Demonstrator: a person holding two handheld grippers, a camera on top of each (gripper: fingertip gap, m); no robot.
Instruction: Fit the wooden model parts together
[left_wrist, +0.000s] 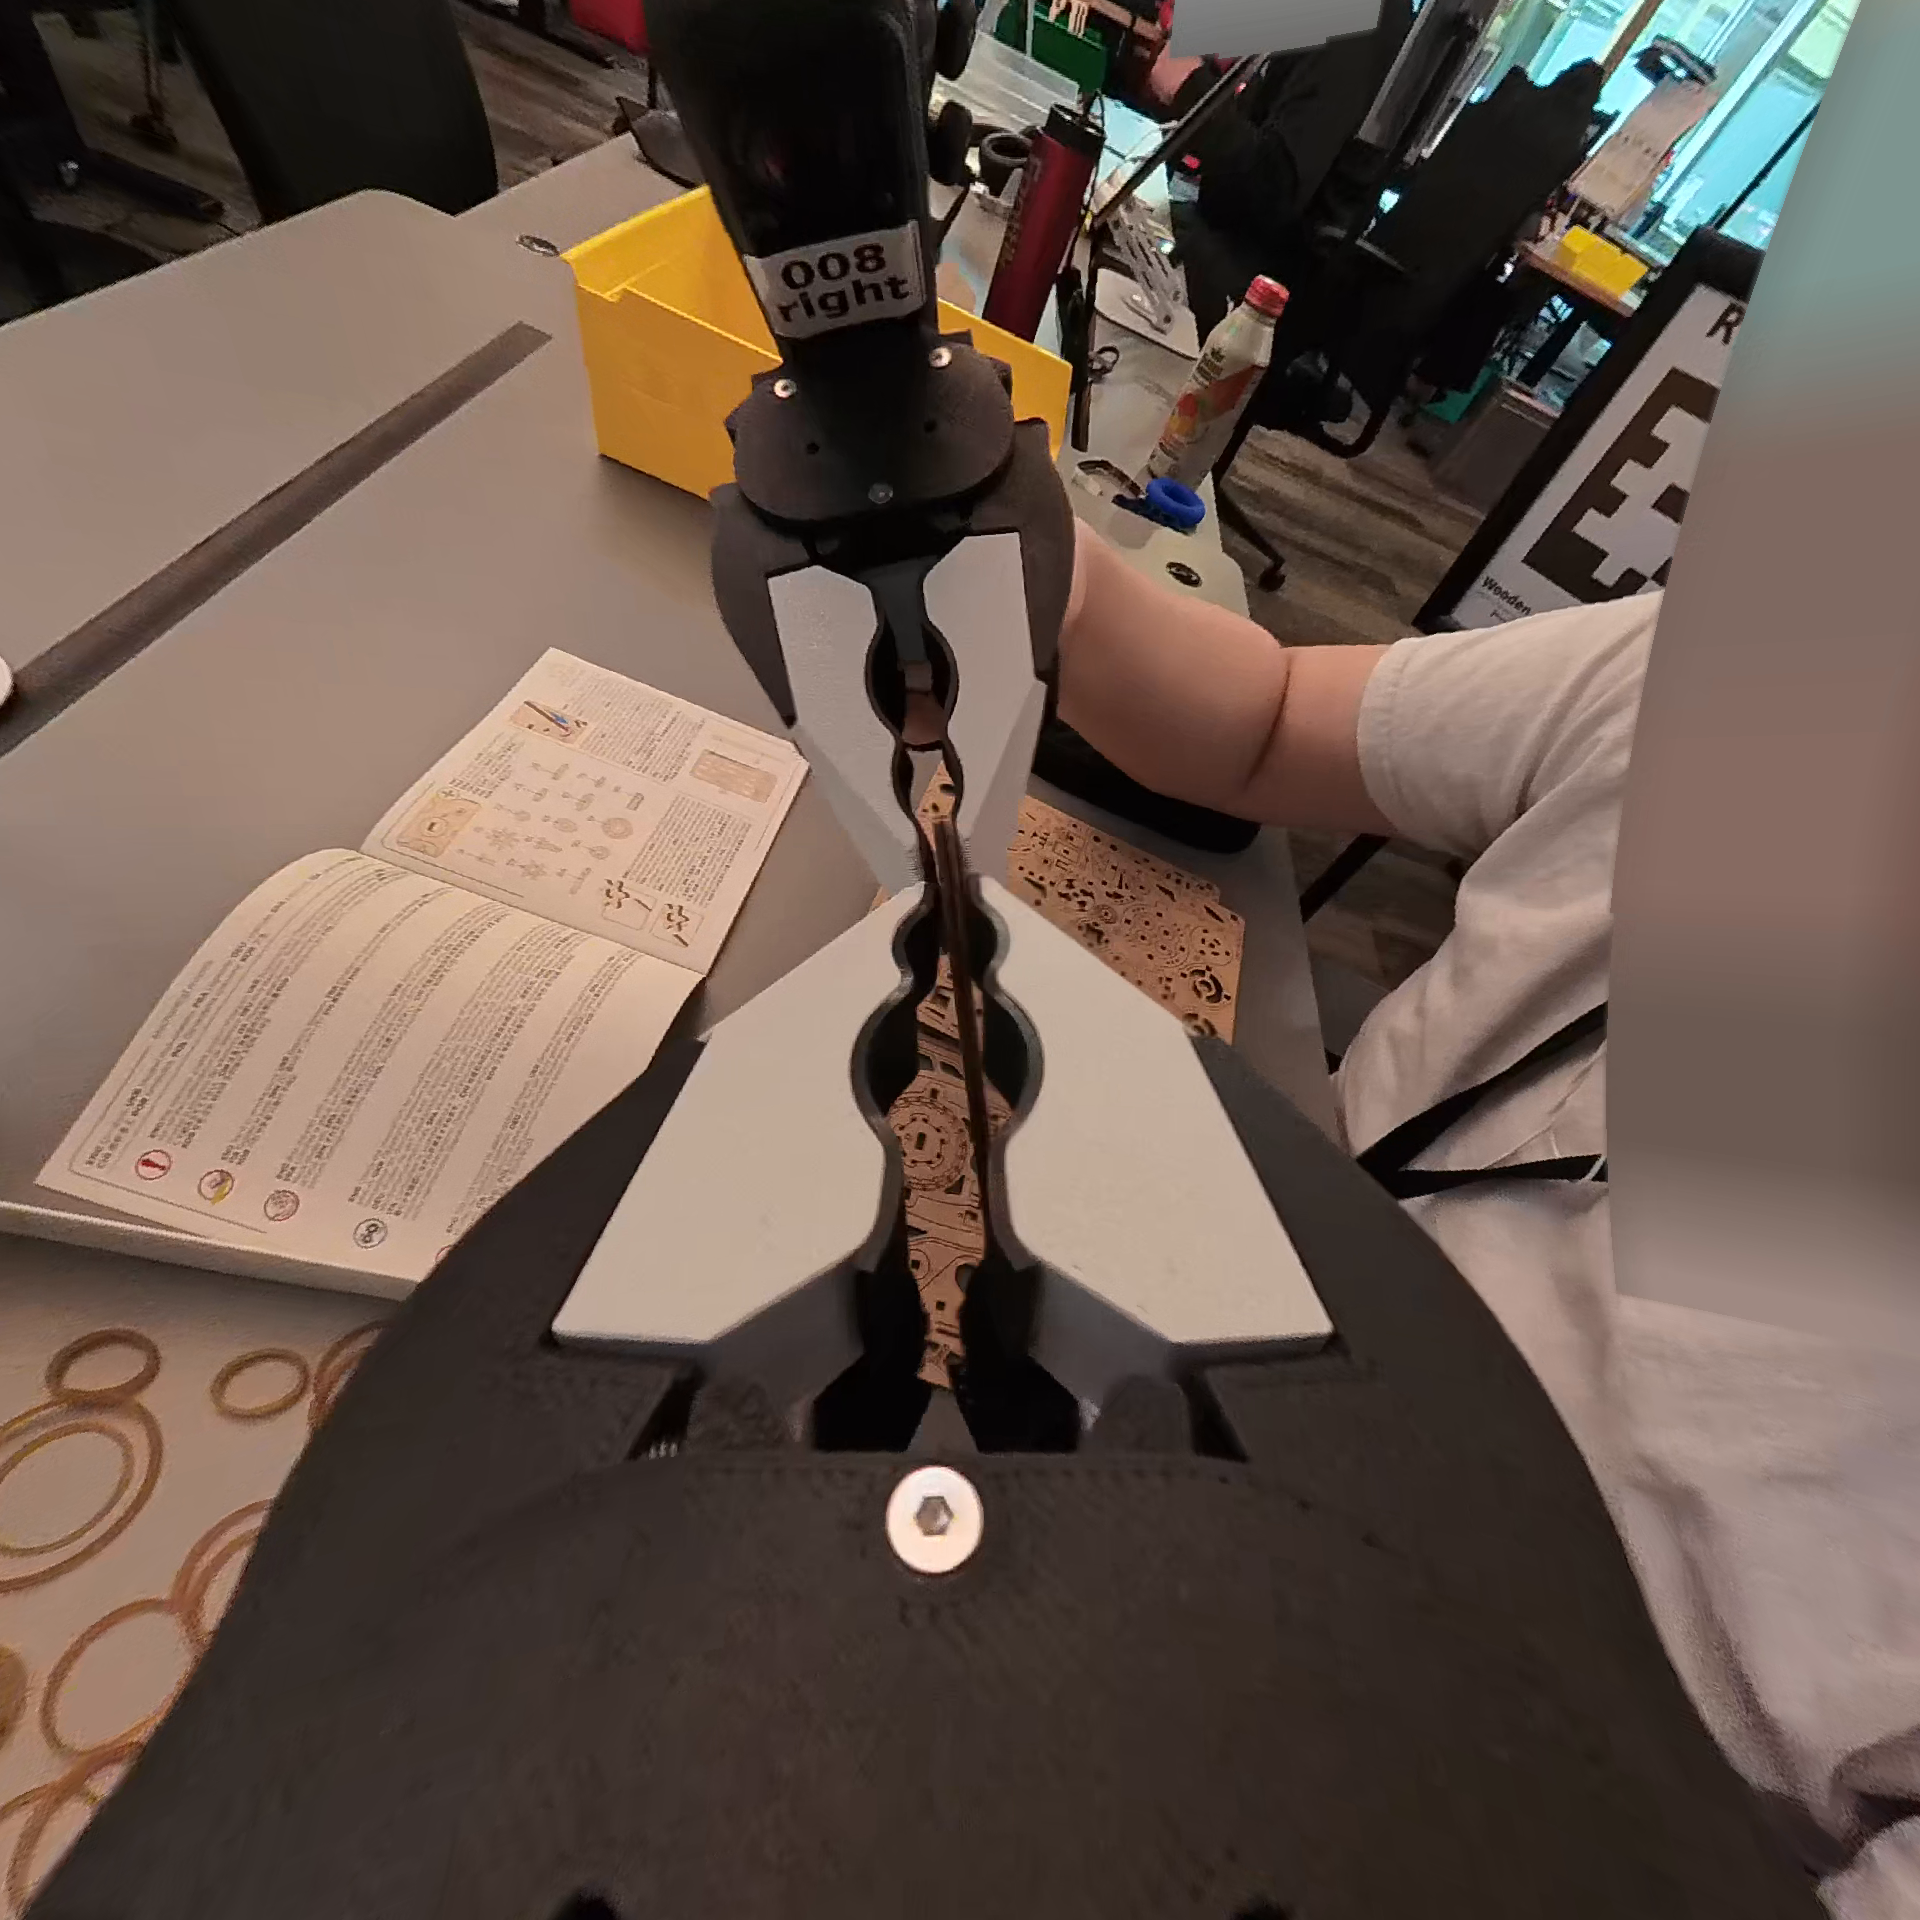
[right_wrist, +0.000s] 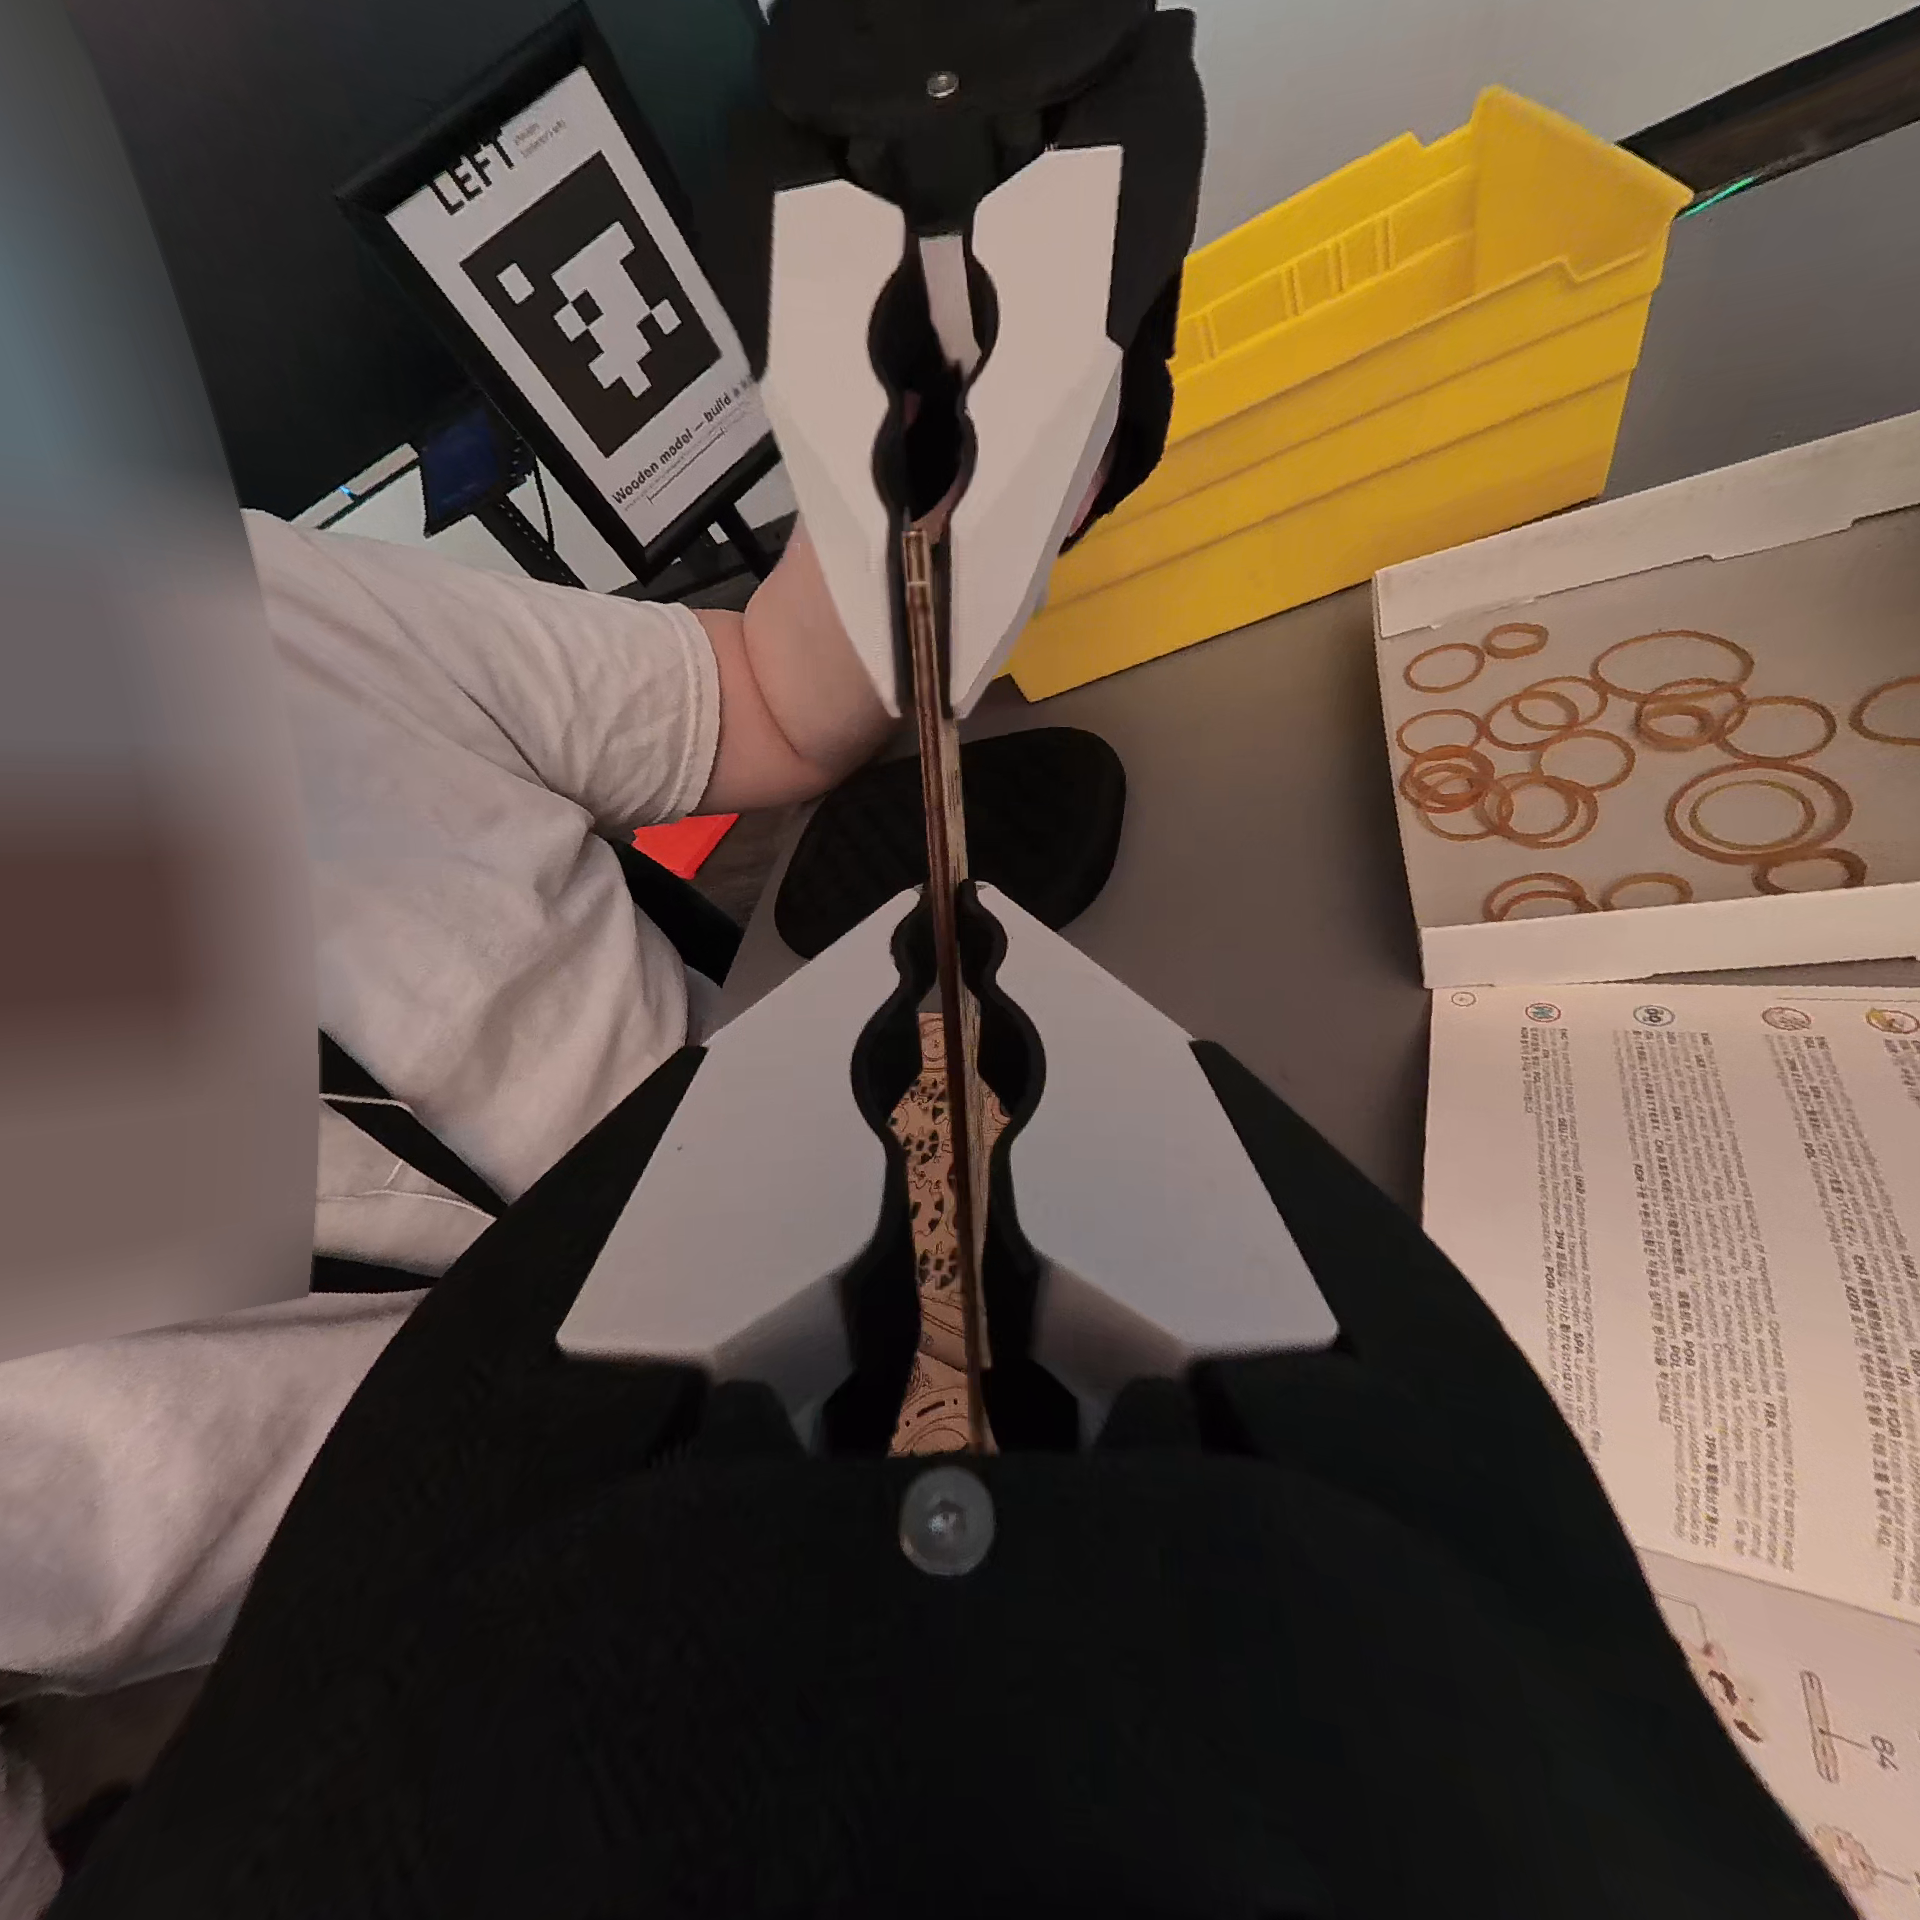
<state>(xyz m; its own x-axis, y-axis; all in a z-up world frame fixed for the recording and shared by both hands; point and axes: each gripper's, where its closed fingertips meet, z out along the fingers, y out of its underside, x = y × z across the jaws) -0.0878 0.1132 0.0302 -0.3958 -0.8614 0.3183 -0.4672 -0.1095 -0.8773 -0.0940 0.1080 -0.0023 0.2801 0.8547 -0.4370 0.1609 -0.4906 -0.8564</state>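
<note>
A grey table (left_wrist: 260, 436) is filling most of both views, and behind it a busy room is showing with dark chairs and a drink bottle (left_wrist: 1221, 379). A yellow bin (right_wrist: 1382, 405) is sitting at the far side of the table. An open instruction booklet (left_wrist: 416, 966) is lying flat, and a white tray (right_wrist: 1662, 935) of brown rubber bands (right_wrist: 1621, 748) is lying just beside it. Another wooden sheet (left_wrist: 1132, 914) with cut-out shapes is lying flat near the table edge, next to the person's arm (left_wrist: 1195, 707).

The left gripper (left_wrist: 951, 914) and the right gripper (right_wrist: 935, 914) are facing each other tip to tip above the table. Both are pinching one thin wooden sheet (right_wrist: 940, 790), seen edge on, with one end in each. Each one's jaws are pressed close on the wood.

The table between the booklet and the bin is lying bare
</note>
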